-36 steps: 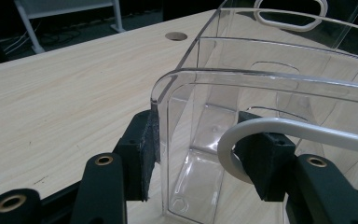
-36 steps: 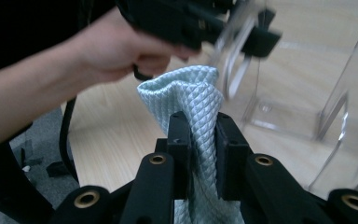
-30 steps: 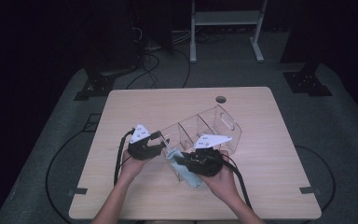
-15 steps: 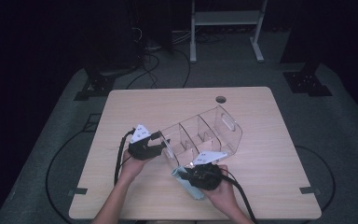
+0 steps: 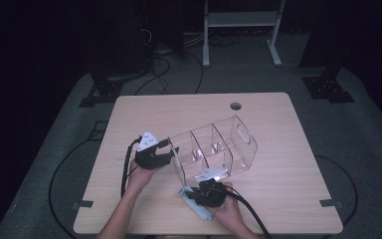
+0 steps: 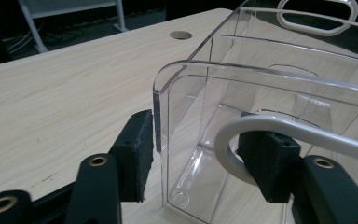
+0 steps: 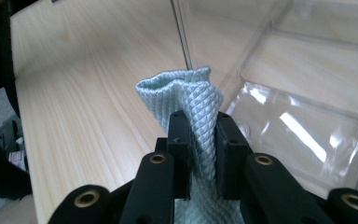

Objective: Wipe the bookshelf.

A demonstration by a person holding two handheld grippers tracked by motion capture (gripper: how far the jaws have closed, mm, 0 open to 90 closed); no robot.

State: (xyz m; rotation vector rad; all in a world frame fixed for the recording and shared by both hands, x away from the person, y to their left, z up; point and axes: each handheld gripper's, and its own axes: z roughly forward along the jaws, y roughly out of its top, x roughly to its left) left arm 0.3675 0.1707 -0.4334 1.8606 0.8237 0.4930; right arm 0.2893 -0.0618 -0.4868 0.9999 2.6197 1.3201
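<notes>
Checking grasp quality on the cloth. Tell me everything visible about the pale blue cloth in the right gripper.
The cloth is pale blue-green with a woven diamond texture, soft and bunched. The right gripper is shut on it: both pads pinch a gathered fold that rises past the fingertips into a ruffled crest. In the high view the rest of it lies flat on the table under that gripper, near the front edge, just in front of the clear divided bin.

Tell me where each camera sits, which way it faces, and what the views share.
High view: above the person's side, looking forward and down at the table; both forearms and tongs show.
Left gripper view: rides the left tongs, looking along its jaws, which have just been opening around the clear organizer's end wall.
Right gripper view: rides the right tongs, jaws pinching a pale green cloth.
All three share the organizer and tabletop.
</notes>
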